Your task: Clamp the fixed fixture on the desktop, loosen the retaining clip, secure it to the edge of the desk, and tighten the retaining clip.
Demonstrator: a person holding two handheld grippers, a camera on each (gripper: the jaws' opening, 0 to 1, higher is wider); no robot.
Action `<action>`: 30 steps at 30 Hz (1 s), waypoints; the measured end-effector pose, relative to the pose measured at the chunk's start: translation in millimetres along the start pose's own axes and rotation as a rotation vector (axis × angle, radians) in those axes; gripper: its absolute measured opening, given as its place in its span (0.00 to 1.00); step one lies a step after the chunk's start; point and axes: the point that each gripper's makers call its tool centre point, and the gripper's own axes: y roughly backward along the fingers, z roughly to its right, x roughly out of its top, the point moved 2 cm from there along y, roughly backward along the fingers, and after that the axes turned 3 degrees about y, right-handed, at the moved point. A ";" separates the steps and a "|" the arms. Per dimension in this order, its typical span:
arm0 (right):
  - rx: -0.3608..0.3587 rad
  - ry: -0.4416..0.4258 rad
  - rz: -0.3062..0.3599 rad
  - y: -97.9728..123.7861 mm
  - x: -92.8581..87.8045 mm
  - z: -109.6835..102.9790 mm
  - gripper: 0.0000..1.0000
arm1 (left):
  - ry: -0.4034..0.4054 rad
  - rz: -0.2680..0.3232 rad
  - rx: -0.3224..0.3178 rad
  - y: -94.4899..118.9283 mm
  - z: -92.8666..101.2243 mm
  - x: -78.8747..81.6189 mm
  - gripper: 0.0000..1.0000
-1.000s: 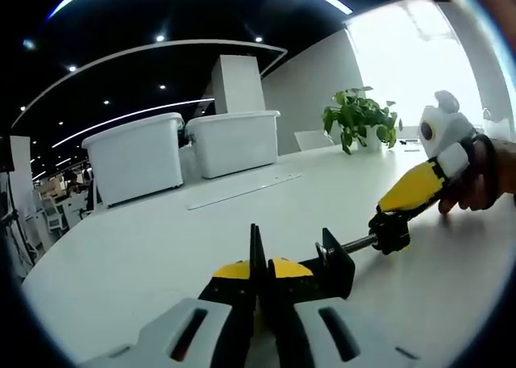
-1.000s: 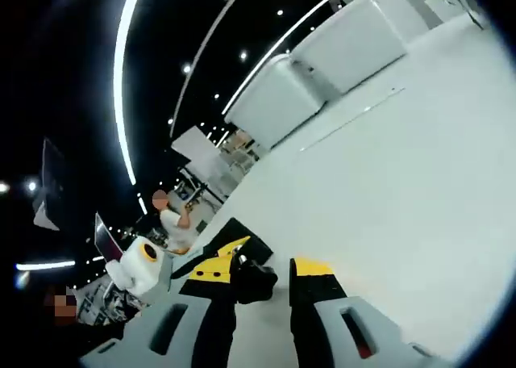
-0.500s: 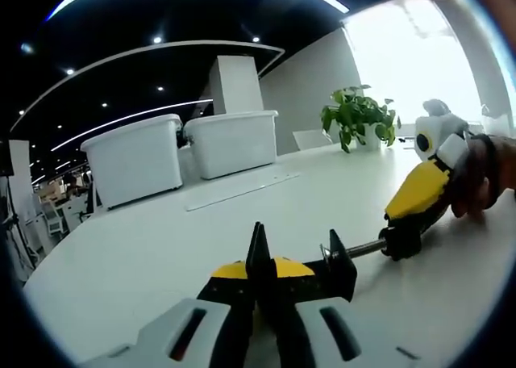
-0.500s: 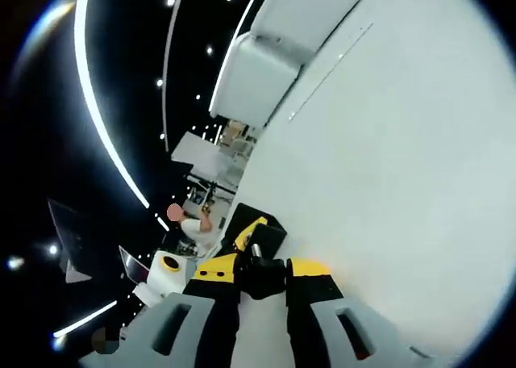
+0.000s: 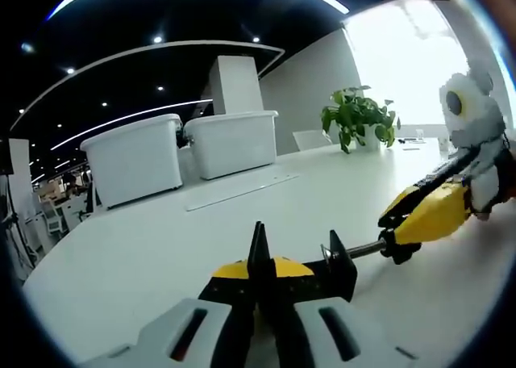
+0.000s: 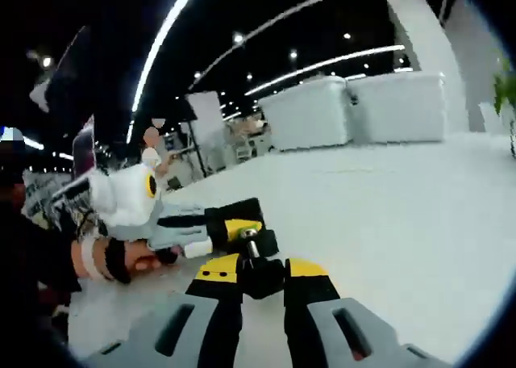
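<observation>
Left gripper view: the left gripper [image 5: 260, 281] has its fingers pinched on the black frame of the clamp fixture [image 5: 332, 265], which sits low over the white desk [image 5: 145, 255], well in from any edge. A threaded screw rod [image 5: 367, 248] runs out of the frame to the right and ends in a black knob that the right gripper [image 5: 431, 213] has hold of. Two white storage bins [image 5: 181, 152] and a potted plant [image 5: 360, 118] stand far back on the desk.

Right gripper view: the right gripper's fingers [image 6: 211, 272] are pressed onto the black screw knob [image 6: 262, 273], with the rod end showing just above it. Beyond, the left gripper [image 6: 211, 223] is seen holding the frame, a gloved hand [image 6: 121, 259] behind it.

Judgement: step in hand is loosening the retaining screw; mounting on the desk edge is not yet begun. To do it well, the left should hold the frame dead steady as the counter-hold while the right turns about the rod's own axis, not across it. Risk: the fingers slipping round the knob, or the frame twisting in the left grip. Open the jaw enough to take the desk's thickness before carrying it to the edge.
</observation>
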 end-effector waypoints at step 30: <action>-0.102 0.337 0.055 13.2 19.4 -2.2 0.26 | 0.005 -0.008 -0.007 1.0 3.3 -1.1 0.06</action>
